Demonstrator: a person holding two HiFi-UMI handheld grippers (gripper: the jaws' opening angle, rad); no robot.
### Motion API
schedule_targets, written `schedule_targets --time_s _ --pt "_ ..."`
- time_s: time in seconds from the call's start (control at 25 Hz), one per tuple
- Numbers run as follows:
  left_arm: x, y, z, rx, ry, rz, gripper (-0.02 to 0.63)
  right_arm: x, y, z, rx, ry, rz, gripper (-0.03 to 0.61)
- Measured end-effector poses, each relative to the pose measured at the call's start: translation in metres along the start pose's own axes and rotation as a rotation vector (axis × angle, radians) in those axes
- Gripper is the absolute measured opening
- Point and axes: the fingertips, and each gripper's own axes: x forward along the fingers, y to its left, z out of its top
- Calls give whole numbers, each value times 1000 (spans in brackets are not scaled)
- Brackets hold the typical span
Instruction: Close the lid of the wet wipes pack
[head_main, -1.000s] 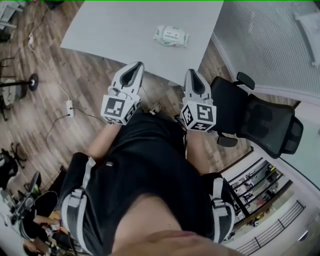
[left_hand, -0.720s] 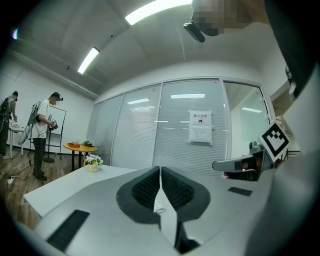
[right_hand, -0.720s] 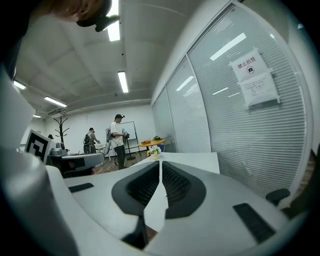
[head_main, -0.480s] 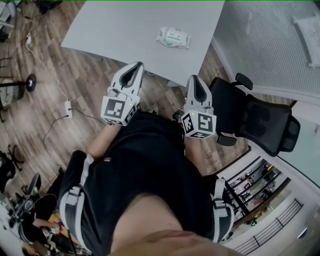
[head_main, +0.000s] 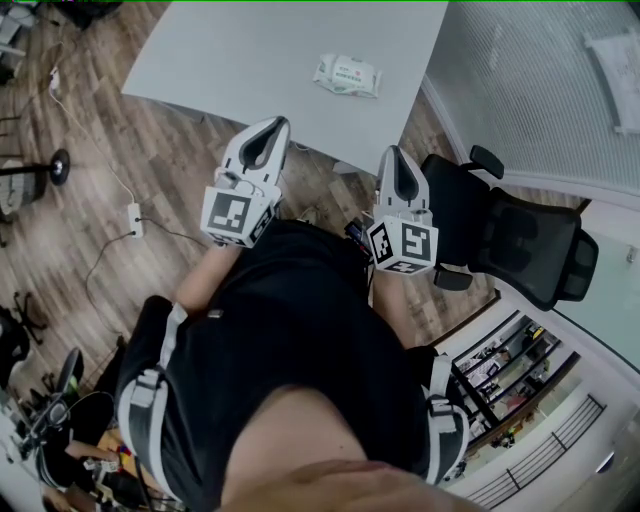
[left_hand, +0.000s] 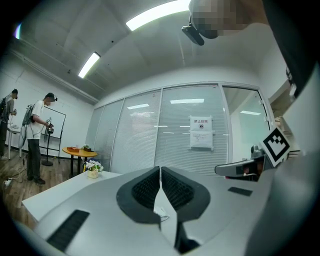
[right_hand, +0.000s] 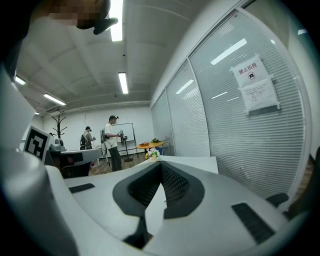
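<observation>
The wet wipes pack is white with green print and lies flat on the grey table, near its right edge. Whether its lid is up I cannot tell. Both grippers hang in the air in front of the person's body, short of the table's near edge and well away from the pack. My left gripper is shut and holds nothing; its fingertips meet. On my right gripper the jaws are closing down to shut, with nothing between them; its fingertips touch.
A black office chair stands right of the table's near corner, close to my right gripper. A glass wall with blinds runs along the right. A power strip with cables lies on the wooden floor. People stand far off.
Both grippers have shifted a little before the person's body; the right one's marker cube now sits slightly lower and further right in the head view. The pack has stayed in place.
</observation>
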Motion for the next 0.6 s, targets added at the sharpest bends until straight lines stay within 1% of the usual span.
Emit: schedule_targets --time_s 0.6 --pt "-12 10 3 -9 9 6 31 1 21 3 -11 -6 16 23"
